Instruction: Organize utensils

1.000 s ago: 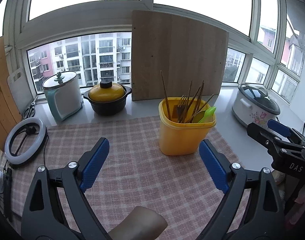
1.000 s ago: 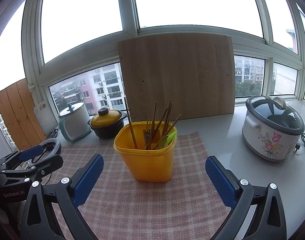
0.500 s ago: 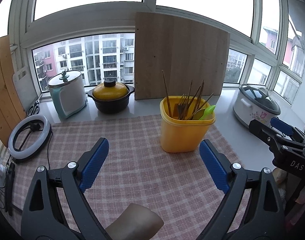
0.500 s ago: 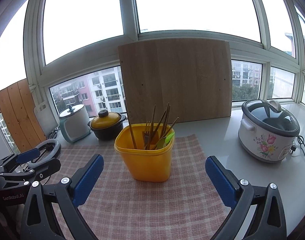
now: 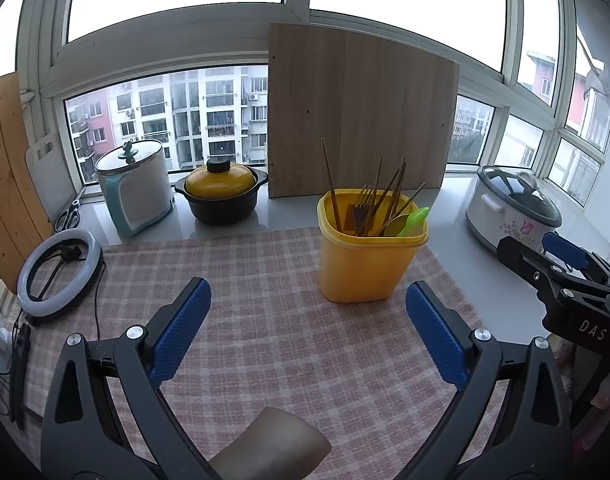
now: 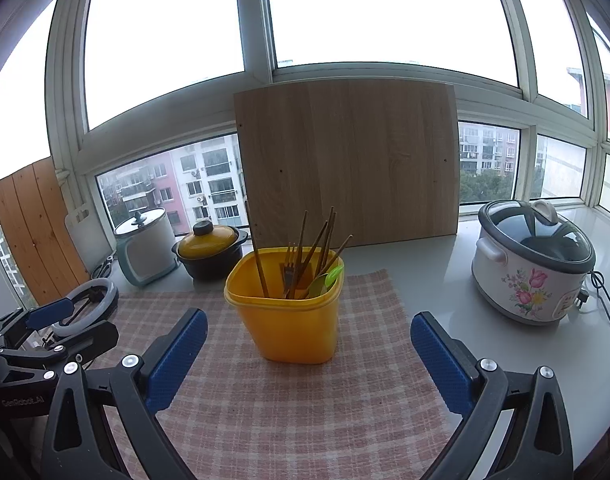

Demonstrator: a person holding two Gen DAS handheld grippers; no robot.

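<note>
Backing both wide-open grippers, left gripper and right gripper, slightly away from yellow utensil bin.

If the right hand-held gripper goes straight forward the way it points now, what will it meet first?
Most likely the yellow container: it stands directly ahead of the open right hand-held gripper, about centred between its fingers, on the checked cloth. Nothing lies between them, though depth is hard to judge.

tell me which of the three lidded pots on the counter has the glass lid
The floral slow cooker at the far right; the yellow-lidded black casserole pot and the mint-and-white pot have opaque lids.
</note>
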